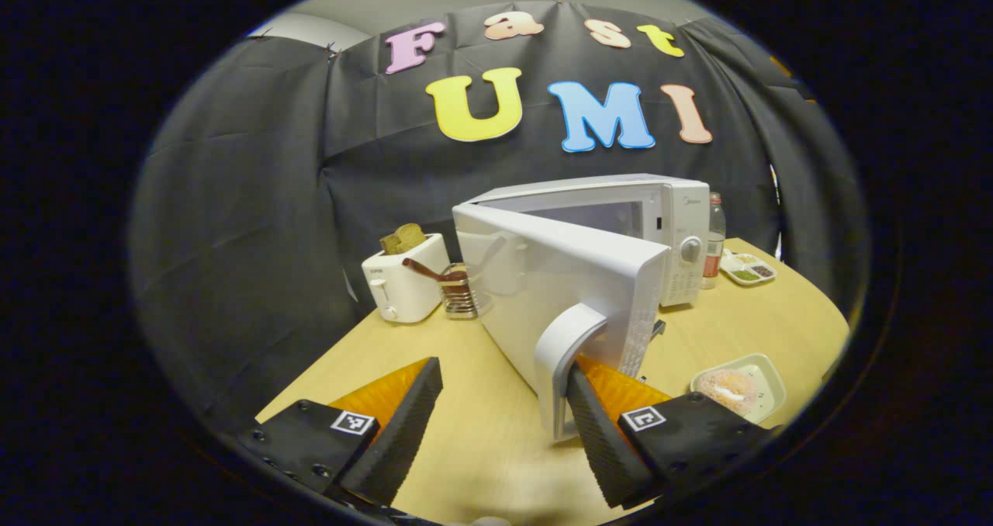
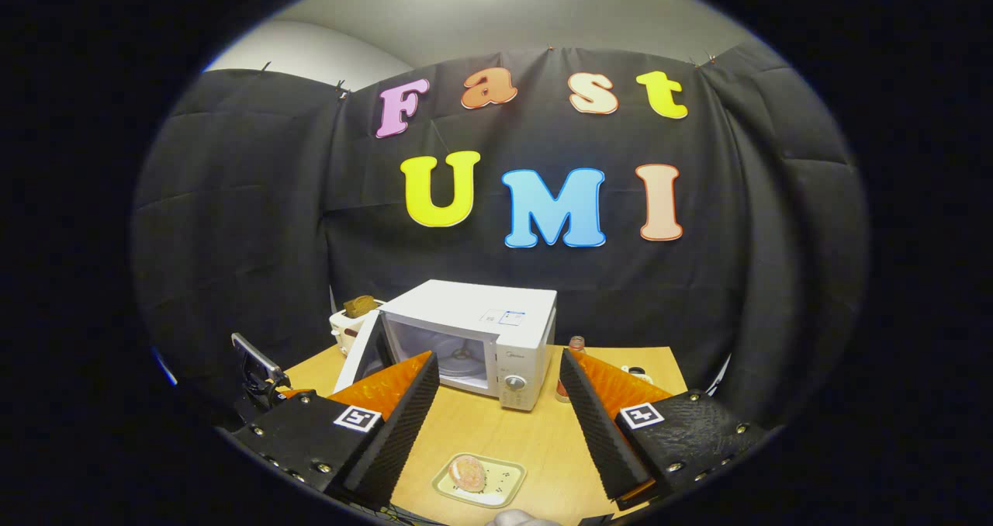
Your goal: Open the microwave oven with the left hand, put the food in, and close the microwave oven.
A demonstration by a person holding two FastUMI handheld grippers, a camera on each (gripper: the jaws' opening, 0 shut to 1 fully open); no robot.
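left jaws: we see them spread wide on our left gripper (image 1: 504, 402); one finger tucks behind the door handle (image 1: 570, 355), the other stands clear over the table (image 1: 481, 433). Hooked, not clamped.
right jaws: also wide apart on our right gripper (image 2: 500, 402), holding nothing, hanging above the plate (image 2: 508, 475) in front of the microwave (image 2: 496, 332).
door: the door (image 1: 558, 278) stands swung well out from the microwave front, hinged on the side toward the toaster (image 1: 403, 282). Cavity open; turntable (image 2: 461, 353) visible inside, and we see no food on it.
food: a round pinkish piece with pale topping (image 2: 468, 472), lying on the plate, in front of the microwave, on the control-panel side. Not in the cavity.
food handling: we judge it soft and light, likely crushable and a bit tacky on top; a gentle squeeze across its sides should do. Taking the plate by its rim is the safer option, though the rim looks thin and slick.
door handling: stiff, light swing; the curved handle is the place to pull or push.
stage: we read this as door open, food outside awaiting loading.
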